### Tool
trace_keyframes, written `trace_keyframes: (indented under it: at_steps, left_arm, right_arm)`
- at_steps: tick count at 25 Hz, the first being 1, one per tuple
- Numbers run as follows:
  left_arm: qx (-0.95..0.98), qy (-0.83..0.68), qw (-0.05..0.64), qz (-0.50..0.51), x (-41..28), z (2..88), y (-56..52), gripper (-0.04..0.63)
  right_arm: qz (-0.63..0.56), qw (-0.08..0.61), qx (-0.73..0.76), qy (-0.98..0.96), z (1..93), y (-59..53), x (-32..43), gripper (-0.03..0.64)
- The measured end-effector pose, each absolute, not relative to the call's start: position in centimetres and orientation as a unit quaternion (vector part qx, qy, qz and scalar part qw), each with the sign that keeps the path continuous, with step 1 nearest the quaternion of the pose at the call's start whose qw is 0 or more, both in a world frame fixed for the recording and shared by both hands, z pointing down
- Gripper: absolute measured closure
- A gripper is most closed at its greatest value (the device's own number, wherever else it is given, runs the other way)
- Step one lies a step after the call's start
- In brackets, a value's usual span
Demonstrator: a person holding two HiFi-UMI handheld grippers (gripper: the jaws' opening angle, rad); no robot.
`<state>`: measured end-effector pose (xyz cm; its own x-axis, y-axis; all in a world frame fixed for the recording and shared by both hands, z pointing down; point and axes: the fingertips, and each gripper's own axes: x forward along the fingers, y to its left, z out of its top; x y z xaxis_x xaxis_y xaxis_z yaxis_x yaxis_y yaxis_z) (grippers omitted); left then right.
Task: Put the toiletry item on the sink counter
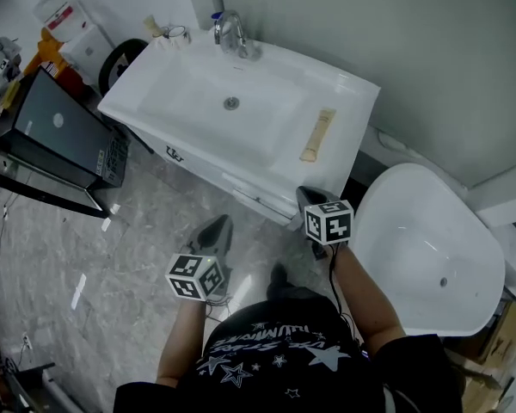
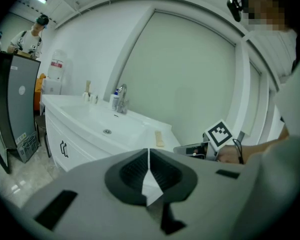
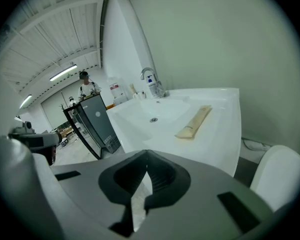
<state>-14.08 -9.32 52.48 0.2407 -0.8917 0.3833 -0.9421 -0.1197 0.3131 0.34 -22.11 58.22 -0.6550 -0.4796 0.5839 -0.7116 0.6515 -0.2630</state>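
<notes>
A beige toiletry tube [image 1: 318, 134] lies flat on the right side of the white sink counter [image 1: 353, 101], beside the basin. It shows again as the tube [image 3: 194, 122] ahead of my right gripper and as the small tube [image 2: 159, 139] in the left gripper view. My right gripper [image 1: 310, 198] hangs just below the counter's front edge, shut and empty. Lower down, over the floor, my left gripper [image 1: 218, 231] is also shut with nothing in it. In their own views, the left gripper [image 2: 148, 151] and right gripper [image 3: 147, 155] have their jaws pressed together.
A chrome faucet [image 1: 232, 34] and small bottles stand at the back of the sink. A white tub [image 1: 430, 248] sits to the right, a black cabinet [image 1: 56, 140] to the left. Marble-look floor [image 1: 112, 274] lies below. A person stands far off [image 3: 85, 86].
</notes>
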Motion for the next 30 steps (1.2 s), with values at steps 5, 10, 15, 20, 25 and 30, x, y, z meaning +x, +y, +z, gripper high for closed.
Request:
trace_keyframes:
  at_steps: [5, 10, 15, 20, 25, 30]
  left_arm:
    - [0.738, -0.624, 0.255, 0.032, -14.5, 52.5, -5.4, 0.572]
    - [0.732, -0.631, 0.257, 0.026, -14.2, 52.7, -0.5, 0.572]
    - [0.727, -0.639, 0.251, 0.019, -13.9, 51.9, 3.9, 0.572]
    - [0.725, -0.646, 0.239, 0.008, -12.9, 51.2, 7.7, 0.572]
    - [0.720, -0.653, 0.236, 0.001, -11.3, 51.0, 12.2, 0.572]
    - [0.716, -0.658, 0.233, -0.002, -9.7, 50.9, 17.0, 0.572]
  right_arm:
    - [0.220, 0.247, 0.326, -0.886, 57.5, -19.1, -1.4, 0.603]
    - [0.210, 0.253, 0.309, -0.892, 57.1, -14.3, -2.3, 0.603]
    - [0.204, 0.253, 0.297, -0.898, 56.3, -9.8, -2.4, 0.603]
    - [0.192, 0.246, 0.288, -0.905, 55.5, -6.0, -1.9, 0.603]
    - [0.183, 0.242, 0.277, -0.912, 55.0, -1.7, -0.8, 0.603]
    - [0.178, 0.237, 0.269, -0.916, 54.5, 3.1, 0.4, 0.603]
